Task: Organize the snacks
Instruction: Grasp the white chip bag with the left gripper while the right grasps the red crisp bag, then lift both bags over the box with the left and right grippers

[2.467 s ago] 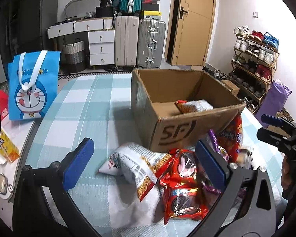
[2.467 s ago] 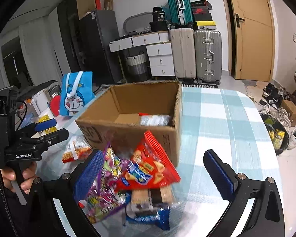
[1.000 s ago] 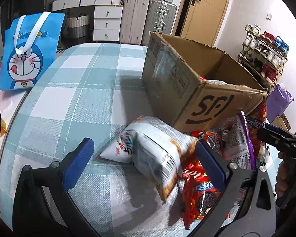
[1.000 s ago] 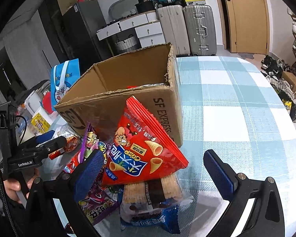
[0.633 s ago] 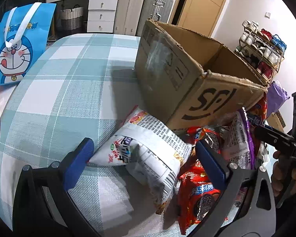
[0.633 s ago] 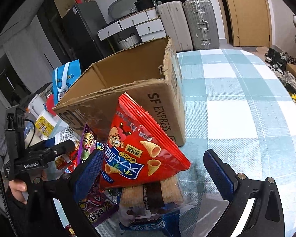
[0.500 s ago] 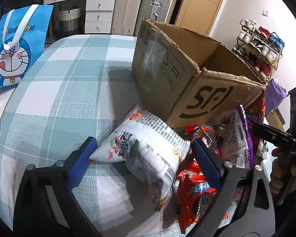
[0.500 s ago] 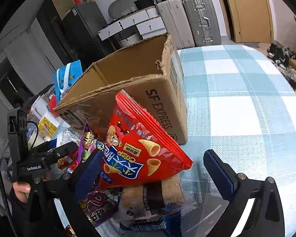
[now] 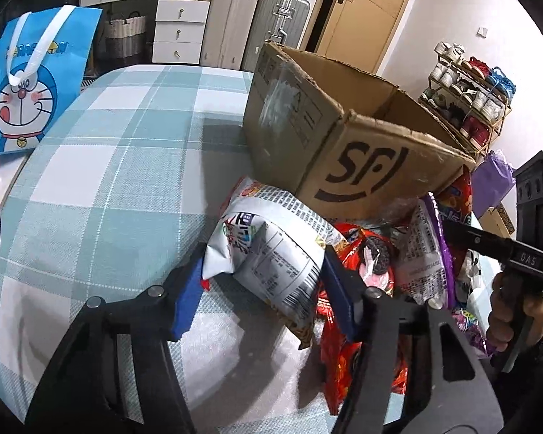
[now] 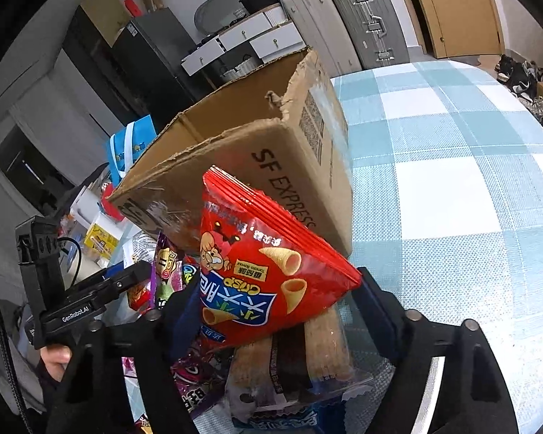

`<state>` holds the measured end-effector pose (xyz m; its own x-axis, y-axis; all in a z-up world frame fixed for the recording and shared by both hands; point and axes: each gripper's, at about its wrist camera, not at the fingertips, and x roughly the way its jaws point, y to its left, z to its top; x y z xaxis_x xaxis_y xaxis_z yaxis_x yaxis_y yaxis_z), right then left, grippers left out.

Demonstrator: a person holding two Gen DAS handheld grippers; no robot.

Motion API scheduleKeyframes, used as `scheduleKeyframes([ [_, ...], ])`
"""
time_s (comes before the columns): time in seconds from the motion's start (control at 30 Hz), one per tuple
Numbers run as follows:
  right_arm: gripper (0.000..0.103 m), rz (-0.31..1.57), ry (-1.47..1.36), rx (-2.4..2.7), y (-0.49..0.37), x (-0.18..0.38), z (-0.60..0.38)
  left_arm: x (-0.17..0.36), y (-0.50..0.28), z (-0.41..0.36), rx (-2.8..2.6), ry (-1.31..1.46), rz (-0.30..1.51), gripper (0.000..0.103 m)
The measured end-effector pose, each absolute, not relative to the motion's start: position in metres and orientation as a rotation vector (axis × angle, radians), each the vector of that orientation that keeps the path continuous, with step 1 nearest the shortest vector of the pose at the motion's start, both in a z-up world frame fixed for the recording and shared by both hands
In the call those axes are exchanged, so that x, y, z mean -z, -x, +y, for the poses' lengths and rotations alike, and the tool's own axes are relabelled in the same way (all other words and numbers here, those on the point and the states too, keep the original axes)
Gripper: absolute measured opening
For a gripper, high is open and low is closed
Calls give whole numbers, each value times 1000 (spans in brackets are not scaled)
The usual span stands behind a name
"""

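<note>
My left gripper (image 9: pixel 262 284) is partway shut and its jaws are closing on the white snack bag (image 9: pixel 271 249); both blue pads sit against the bag's sides, so I count it as gripped. The bag lies on the table (image 9: pixel 101 181) just in front of the cardboard box (image 9: pixel 347 144), with a red cookie packet (image 9: pixel 365 256) and a purple-edged packet (image 9: pixel 427 253) crowded just beside it on the right.

My right gripper (image 10: pixel 271 311) is also closing, about half open, with the red cone-snack bag (image 10: pixel 264 278) between the pads and both pads touching its lower corners. That bag leans against the box's near wall (image 10: pixel 271 166), on top of a clear pack of wafer rolls (image 10: pixel 304 358).

A second ago both grippers stood wide with the bags loose between the pads; since then both have narrowed onto their bags.

Room to move: left of the white bag the checked tablecloth is open out to the rounded table edge, where the blue cartoon bag (image 9: pixel 29 86) stands. Right of the red bag the cloth (image 10: pixel 452 181) is open too. The box rim rises straight ahead of both grippers.
</note>
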<state>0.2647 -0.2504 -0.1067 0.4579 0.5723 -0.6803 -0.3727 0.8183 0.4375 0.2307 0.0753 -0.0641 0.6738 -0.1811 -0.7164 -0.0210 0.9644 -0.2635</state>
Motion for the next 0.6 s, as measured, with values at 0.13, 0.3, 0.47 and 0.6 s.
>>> scheduleKeyframes([
  [0.13, 52, 903, -244, -626, -258, 103, -251, 63, -225, 79, 88, 274, 824, 56],
  [0.3, 47, 866, -239, -637, -246, 98, -254, 60, -215, 81, 91, 279, 809, 56],
  [0.47, 46, 838, -251, -636, -236, 93, -262, 56, -204, 84, 91, 278, 789, 56],
  [0.6, 46, 804, -249, -638, -226, 84, -266, 47, -198, 84, 90, 277, 765, 56],
])
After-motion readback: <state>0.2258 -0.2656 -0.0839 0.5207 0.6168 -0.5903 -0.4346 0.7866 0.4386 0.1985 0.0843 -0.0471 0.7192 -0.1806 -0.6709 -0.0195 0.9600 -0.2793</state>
